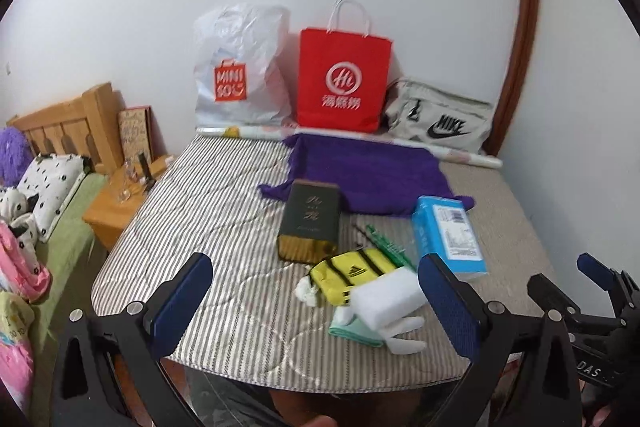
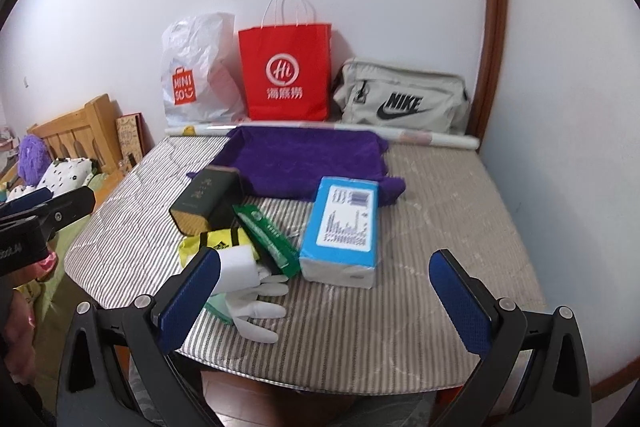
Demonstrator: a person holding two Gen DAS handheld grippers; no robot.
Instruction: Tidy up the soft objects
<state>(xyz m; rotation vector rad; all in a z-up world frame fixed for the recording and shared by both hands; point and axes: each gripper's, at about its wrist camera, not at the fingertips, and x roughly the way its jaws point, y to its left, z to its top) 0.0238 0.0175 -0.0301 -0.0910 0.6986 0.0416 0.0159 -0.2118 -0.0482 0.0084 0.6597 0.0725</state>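
A heap of soft things lies at the near edge of the striped table: a yellow sock [image 1: 347, 273] [image 2: 218, 239], a white sponge block [image 1: 390, 299] [image 2: 240, 263], a white glove [image 1: 402, 335] [image 2: 256, 307] and a mint cloth [image 1: 352, 331]. A purple fabric tray [image 1: 368, 175] [image 2: 304, 159] sits farther back. My left gripper [image 1: 316, 307] is open and empty, held above the near edge with the heap between its fingers. My right gripper [image 2: 326, 303] is open and empty, just right of the heap.
A dark gold-based box [image 1: 310, 223] [image 2: 206, 199], a blue tissue pack [image 1: 450, 233] [image 2: 344, 231] and a green packet [image 2: 268, 235] lie on the table [image 1: 192, 195]. A white plastic bag [image 1: 240, 67], red paper bag [image 1: 344, 83] and Nike bag [image 1: 440, 119] stand at the wall. A bed is left.
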